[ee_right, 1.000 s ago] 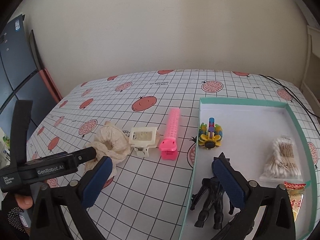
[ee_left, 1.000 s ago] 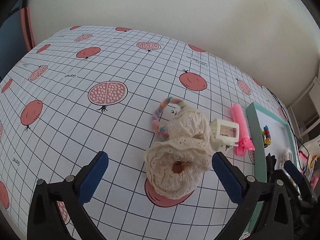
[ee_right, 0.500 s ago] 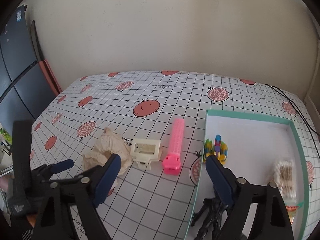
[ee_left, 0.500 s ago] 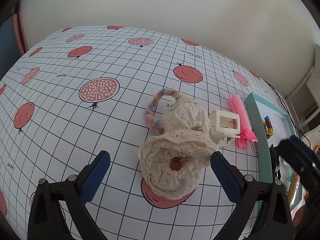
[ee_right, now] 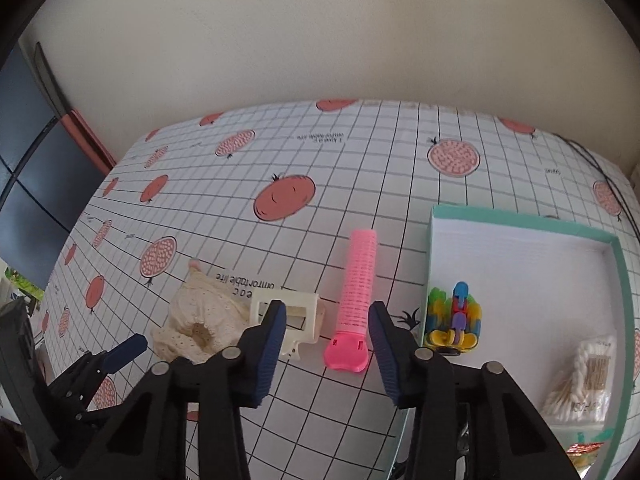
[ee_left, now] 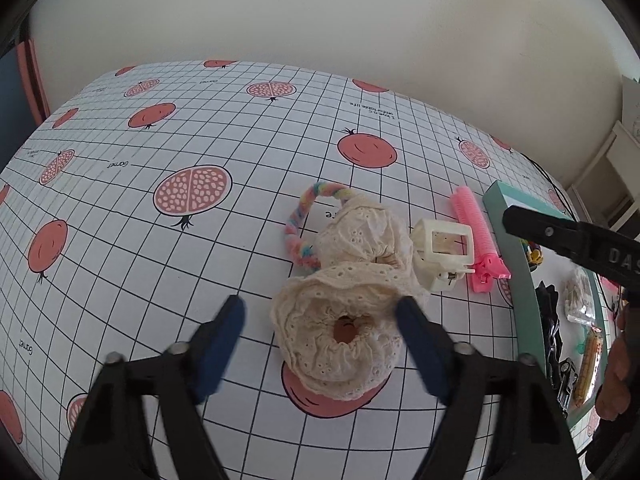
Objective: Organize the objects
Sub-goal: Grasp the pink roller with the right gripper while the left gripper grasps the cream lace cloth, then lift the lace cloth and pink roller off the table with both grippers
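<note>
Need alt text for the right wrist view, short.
The right gripper, jaws closing with nothing pressed between them yet, frames the clip end of a pink hair roller on a pomegranate-print tablecloth. A cream hair claw and lace scrunchie lie left; a teal tray lies right.

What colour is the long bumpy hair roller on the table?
Bright pink. The hair roller shows best in the right wrist view, lying beside the teal tray.

Matt eyelet-cloth scrunchie (ee_left: 340, 320); ridged, seemingly plastic pink roller (ee_right: 358, 296).
</note>
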A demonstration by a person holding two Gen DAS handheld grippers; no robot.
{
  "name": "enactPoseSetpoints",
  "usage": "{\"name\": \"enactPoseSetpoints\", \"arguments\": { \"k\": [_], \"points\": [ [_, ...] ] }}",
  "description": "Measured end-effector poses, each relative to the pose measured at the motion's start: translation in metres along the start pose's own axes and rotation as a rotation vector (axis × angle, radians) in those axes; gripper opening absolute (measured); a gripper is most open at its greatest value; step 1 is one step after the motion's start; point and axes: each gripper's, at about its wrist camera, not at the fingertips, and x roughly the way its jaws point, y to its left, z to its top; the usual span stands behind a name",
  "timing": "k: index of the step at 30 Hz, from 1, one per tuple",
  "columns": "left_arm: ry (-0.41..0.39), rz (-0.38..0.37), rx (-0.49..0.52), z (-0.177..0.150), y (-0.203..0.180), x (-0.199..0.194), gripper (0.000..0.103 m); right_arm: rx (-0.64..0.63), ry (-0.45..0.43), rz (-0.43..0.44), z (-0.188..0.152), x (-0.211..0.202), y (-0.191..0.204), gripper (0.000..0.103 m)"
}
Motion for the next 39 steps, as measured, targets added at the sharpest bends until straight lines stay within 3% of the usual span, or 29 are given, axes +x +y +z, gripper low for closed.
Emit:
{"name": "enactPoseSetpoints", "arguments": {
  "k": [8, 19, 22, 29, 37, 39],
  "points": [
    [0.005, -0.004, 0.014, -0.002, -0.001, 0.002, 0.069, 0.03, 0.056, -0.011, -0.006, 0.018, -0.007, 0.031],
    [0.03, -0.002, 0.044, -0.005, -0.008, 0.012, 0.063, 0.047, 0.101, -0.013, -0.011, 0.036, -0.013, 0.031],
    [0.032, -0.003, 0.046, -0.005, -0.008, 0.013, 0.057, 0.048, 0.096, -0.01, -0.011, 0.035, -0.013, 0.03],
    [0.026, -0.023, 0.045, -0.004, -0.008, 0.009, 0.029, 0.047, 0.073, -0.005, -0.01, 0.026, -0.014, 0.029],
    [-0.009, -0.063, 0.015, 0.004, -0.004, -0.009, 0.016, 0.043, 0.024, 0.013, -0.008, 0.001, -0.012, 0.029],
    [-0.031, -0.066, 0.01, 0.007, -0.003, -0.017, 0.008, 0.043, 0.012, 0.017, -0.007, -0.006, -0.012, 0.029]
  ]
}}
